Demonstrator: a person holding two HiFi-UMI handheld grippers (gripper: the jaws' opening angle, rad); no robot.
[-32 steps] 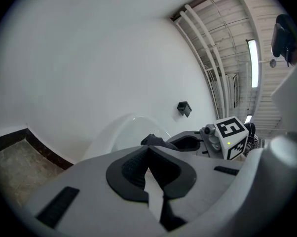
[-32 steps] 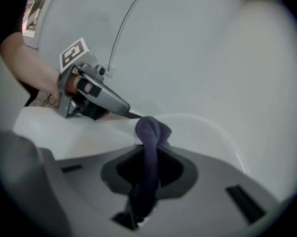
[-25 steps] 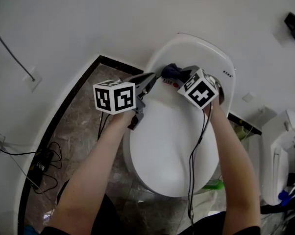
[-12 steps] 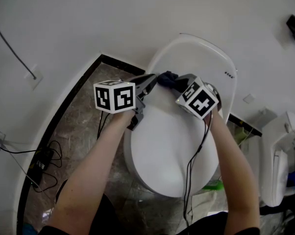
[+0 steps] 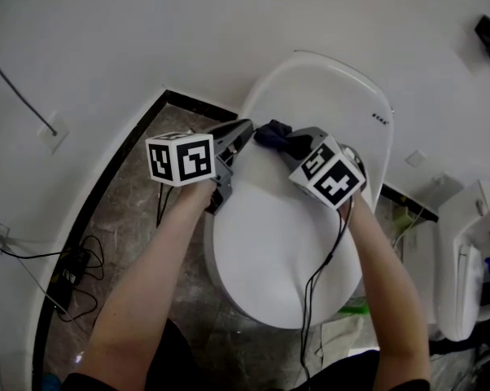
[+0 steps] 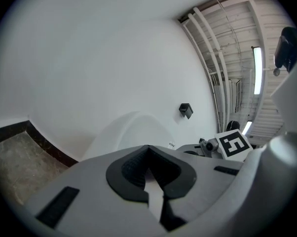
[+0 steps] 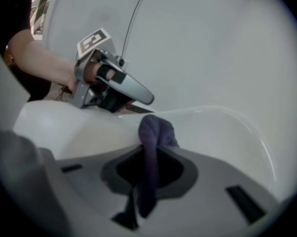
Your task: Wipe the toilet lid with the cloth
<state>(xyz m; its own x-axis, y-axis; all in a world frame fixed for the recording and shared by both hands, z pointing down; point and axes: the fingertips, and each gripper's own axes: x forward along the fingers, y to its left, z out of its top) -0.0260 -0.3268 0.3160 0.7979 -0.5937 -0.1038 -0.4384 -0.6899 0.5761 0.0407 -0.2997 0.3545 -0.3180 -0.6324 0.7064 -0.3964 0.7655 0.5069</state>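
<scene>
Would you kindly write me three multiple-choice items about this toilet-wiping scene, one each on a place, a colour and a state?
1. Where is the cloth? A. in a bucket B. at the toilet lid's far end C. on a shelf
2. The cloth's colour? A. white B. dark blue-purple C. yellow
3. The left hand-held gripper is: A. wide open B. shut on the cloth C. shut, empty
Answers: 1 B, the right hand-held gripper holds it there; 2 B, it looks dark; 3 C, its jaws meet on nothing.
</scene>
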